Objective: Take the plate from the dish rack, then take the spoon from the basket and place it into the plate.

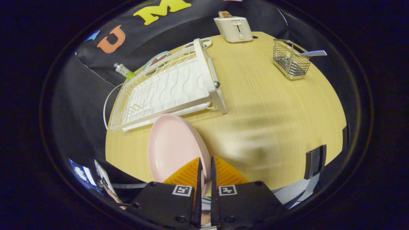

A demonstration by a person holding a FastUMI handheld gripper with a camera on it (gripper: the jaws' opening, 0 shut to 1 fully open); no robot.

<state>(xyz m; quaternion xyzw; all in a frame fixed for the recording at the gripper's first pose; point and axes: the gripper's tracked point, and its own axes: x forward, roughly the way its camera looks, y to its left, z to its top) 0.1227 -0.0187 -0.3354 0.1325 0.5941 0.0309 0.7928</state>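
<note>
We hold the plate [172, 150] by its rim, tool [205, 169] clamped on it w/ both fingers, clear of the rack [166, 92], above the worktop [262, 105]. Step 1 nearly done; next: set plate flat, then fetch spoon [314, 53] from basket [290, 62].

Smooth matt pink plate [172, 150], wood-grain counter [271, 105], white coated-wire dish rack [169, 89], shiny metal wire basket [290, 62], glossy plastic toaster [234, 29].
</note>
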